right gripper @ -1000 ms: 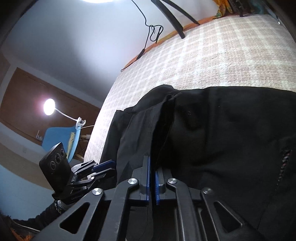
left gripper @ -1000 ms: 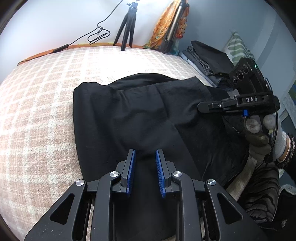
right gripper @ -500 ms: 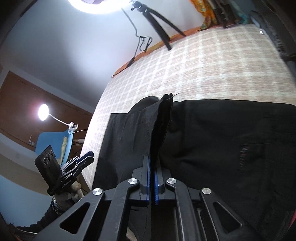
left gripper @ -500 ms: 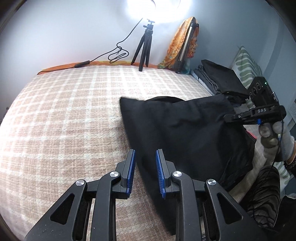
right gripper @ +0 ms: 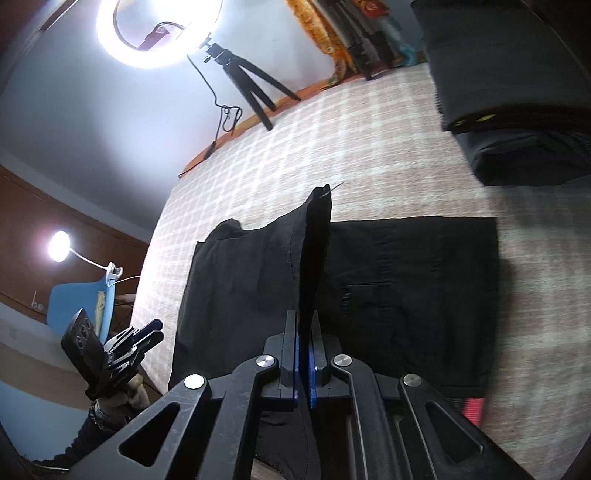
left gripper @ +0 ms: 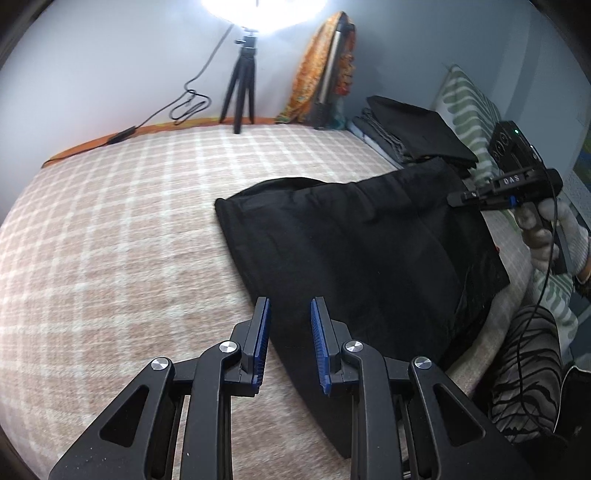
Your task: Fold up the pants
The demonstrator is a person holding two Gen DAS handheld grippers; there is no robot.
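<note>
Left wrist view: the black pants (left gripper: 362,251) are laid out on the bed (left gripper: 122,229), on the checked blanket, already doubled over into a shorter bundle near the edge closest to the person. The left tool (left gripper: 288,325) is hung just above the near corner of the fabric with its blue pads slightly spread and nothing caught between them, so it's probably parked there to be out of the way while the other side does the work. Over on the far side the right tool (left gripper: 458,199) can be seen at the raised edge of the cloth, held in a gloved hand (left gripper: 554,236). A stack of folded clothes (left gripper: 413,136) is sat behind it, likely the finished pile.

Right wrist view: the right tool is pressed together on a flap of the pants, which is stood up in a ridge straight out from the pads. That edge looks to be lifted so it can be carried across for the next fold. The left tool (right gripper: 147,334) is visible low at the side, clear of the fabric. A ring light (right gripper: 159,29) on a tripod is set up at the head of the bed.
</note>
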